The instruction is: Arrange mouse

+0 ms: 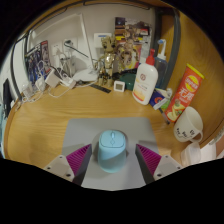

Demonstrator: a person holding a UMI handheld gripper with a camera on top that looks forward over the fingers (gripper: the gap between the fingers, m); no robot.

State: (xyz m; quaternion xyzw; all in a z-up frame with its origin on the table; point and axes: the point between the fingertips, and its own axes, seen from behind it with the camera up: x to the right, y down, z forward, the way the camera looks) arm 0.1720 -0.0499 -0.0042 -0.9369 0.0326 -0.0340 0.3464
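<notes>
A light blue computer mouse (111,149) lies on a grey mouse mat (112,132) on a wooden desk (45,120). It stands between my two fingers, close in, with its front pointing away from me. My gripper (112,160) is open. The pink pads (76,158) stand on either side of the mouse with a gap at each side. The mouse rests on the mat on its own.
To the right stand a white bottle with a red cap (147,82), a yellow crisps tube (185,92) and a white mug (188,124). Cables, boxes and small items (110,60) crowd the back of the desk.
</notes>
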